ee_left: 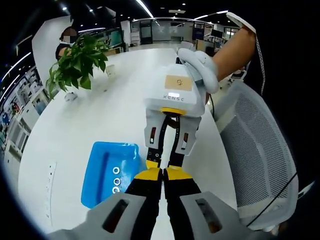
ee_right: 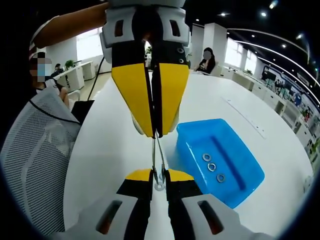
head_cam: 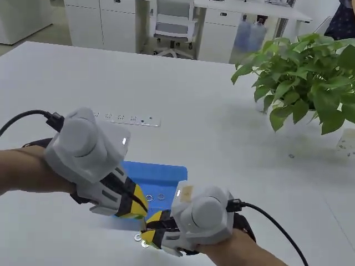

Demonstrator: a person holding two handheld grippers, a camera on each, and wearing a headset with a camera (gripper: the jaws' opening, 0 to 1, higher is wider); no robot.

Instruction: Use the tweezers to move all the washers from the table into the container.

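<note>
Your left tool (head_cam: 138, 206) and right tool (head_cam: 151, 224) meet nose to nose low over the white bench (head_cam: 211, 127), just off the near edge of the blue container (head_cam: 166, 174); in the right gripper view the left tool comes down from the top with its yellow jaws pressed together on the back end of the tweezers (ee_right: 158, 155); the tweezers' two thin arms run down from there into your right tool, whose yellow-tipped jaws are squeezed in on them from both sides; a loose washer (ee_right: 159, 187) lies on the bare bench right at the tweezers' tips, but you cannot tell from these views whether the tips have hold of it; the container sits flat on the bench just beside the tools, and three washers (ee_right: 212, 166) lie in a short row on its floor, close to one another; farther off on the bench a leafy potted plant (head_cam: 305, 72) stands to your right, well apart from the work, and a power strip (head_cam: 127, 118) lies flat beyond the container; a mesh-backed chair (ee_left: 255, 150) shows at the bench's edge in the left gripper view.
</note>
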